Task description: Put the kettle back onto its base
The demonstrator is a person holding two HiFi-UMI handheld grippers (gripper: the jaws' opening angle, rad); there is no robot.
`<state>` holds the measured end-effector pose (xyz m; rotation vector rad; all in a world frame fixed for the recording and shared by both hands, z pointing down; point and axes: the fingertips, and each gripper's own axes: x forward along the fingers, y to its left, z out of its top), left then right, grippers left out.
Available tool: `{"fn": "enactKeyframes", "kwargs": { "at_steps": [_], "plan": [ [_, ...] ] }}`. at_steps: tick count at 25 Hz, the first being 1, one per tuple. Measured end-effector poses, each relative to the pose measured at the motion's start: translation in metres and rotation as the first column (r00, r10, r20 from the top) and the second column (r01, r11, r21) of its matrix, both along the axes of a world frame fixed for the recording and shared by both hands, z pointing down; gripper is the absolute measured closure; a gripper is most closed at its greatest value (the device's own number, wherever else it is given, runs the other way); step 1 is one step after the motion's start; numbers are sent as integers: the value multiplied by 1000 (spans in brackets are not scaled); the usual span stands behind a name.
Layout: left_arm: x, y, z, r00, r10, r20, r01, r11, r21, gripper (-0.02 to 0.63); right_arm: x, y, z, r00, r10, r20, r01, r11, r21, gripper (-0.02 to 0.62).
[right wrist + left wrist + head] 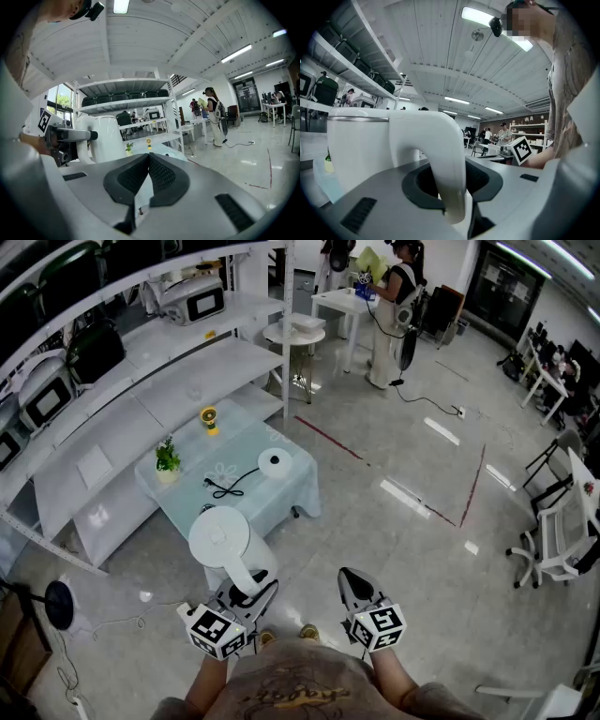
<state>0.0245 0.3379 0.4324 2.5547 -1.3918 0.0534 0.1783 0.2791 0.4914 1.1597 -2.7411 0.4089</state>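
The white kettle hangs in the air in front of me, short of the low table. My left gripper is shut on its curved handle, and the kettle's body fills the left of the left gripper view. The round white base lies on the far right part of the table, with a black cord trailing from it. My right gripper hovers to the right of the kettle. Its jaws are shut with nothing between them. The kettle also shows at the left of the right gripper view.
The low table has a pale blue cloth, a small potted plant and a yellow object. White shelving stands behind it. A floor fan is at the left, a white chair at the right, a person far back.
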Motion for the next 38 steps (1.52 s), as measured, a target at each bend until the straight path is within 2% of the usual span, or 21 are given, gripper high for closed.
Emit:
{"fn": "enactKeyframes", "kwargs": {
  "at_steps": [5,13,21,28,38],
  "plan": [
    [5,-9,0,1000,-3,14,3,1000,4,480,0,-7,1,1000,-22,0,22,1000,9,600],
    [21,-24,5,998,-65,11,65,998,24,479,20,-30,8,998,-68,10,68,998,10,598],
    [14,-47,6,994,-94,49,93,995,30,479,4,-62,23,995,-104,-8,104,994,-16,598],
    [-11,-98,10,995,-88,45,86,996,32,479,-18,-107,27,995,-96,-10,96,995,-19,598],
    [-61,-209,14,999,-41,29,40,999,30,479,-65,-203,28,997,-71,-22,70,997,-22,598]
  ]
}}
